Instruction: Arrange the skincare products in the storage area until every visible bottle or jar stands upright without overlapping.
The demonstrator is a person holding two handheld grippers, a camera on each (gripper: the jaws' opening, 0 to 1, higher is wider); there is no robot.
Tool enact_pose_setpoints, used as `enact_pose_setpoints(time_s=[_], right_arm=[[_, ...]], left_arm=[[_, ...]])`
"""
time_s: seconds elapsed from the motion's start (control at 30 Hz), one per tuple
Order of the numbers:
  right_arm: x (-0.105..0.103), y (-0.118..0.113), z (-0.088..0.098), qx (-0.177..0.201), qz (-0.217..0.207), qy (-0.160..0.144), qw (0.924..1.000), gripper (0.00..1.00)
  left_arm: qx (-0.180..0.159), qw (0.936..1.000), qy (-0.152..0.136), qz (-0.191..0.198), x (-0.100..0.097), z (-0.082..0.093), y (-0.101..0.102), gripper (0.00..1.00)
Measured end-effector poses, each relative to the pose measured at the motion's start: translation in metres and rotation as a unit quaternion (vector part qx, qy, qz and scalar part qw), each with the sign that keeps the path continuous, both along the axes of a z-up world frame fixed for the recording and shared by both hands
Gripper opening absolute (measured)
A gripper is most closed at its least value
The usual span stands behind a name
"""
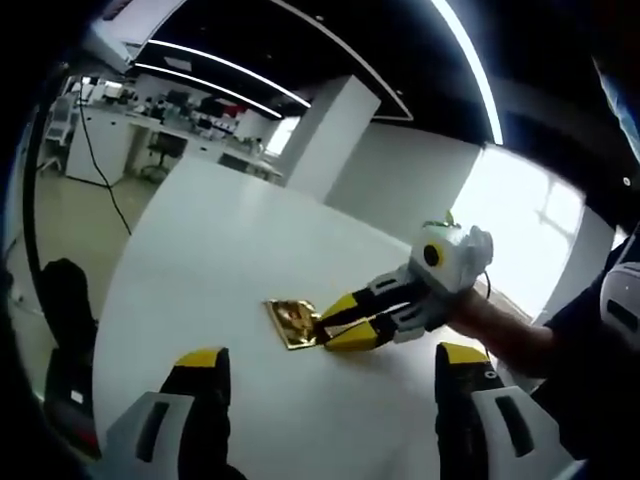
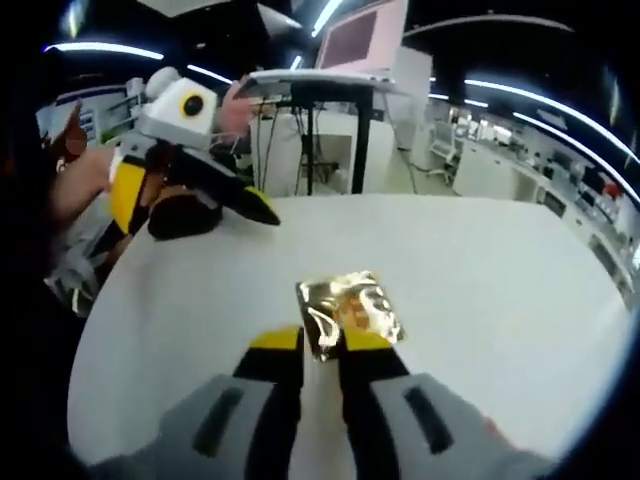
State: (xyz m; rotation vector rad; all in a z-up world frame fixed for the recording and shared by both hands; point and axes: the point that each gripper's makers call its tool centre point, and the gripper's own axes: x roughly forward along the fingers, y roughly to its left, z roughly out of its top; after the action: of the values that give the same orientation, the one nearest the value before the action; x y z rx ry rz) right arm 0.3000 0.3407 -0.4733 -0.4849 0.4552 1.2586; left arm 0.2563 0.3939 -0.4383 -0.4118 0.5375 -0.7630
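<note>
R gripper (image 2: 322, 345) clenched on gold sachet (image 2: 350, 310), flat on white table (image 2: 500, 280); L gripper (image 1: 330, 365) released.

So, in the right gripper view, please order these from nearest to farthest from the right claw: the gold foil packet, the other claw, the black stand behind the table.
1. The flat gold foil packet, lying on the white table at the tips of the right claw.
2. The left yellow-and-black claw, over the table's far left part.
3. The black stand, beyond the table's far edge.
</note>
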Motion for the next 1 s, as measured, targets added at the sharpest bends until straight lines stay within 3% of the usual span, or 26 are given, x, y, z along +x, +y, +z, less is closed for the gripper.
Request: enact_pose_setpoints(time_s=[0.67, 0.83, 1.0], right_arm=[[0.0016, 0.0026, 0.0026, 0.001, -0.003, -0.01, 0.9999, 0.19], [0.0052, 0.0047, 0.0013, -0.004, -0.004, -0.027, 0.9996, 0.32], [0.0059, 0.007, -0.0004, -0.004, -0.003, -0.028, 0.9996, 0.37]], left_arm=[[0.002, 1.0, -0.001, -0.003, -0.0043, 0.0009, 0.0009, 0.85], [0.002, 1.0, -0.001, -0.002, -0.0053, 0.0009, 0.0007, 0.85], [0.003, 1.0, 0.0, -0.001, -0.0062, 0.0003, 0.0013, 0.85]])
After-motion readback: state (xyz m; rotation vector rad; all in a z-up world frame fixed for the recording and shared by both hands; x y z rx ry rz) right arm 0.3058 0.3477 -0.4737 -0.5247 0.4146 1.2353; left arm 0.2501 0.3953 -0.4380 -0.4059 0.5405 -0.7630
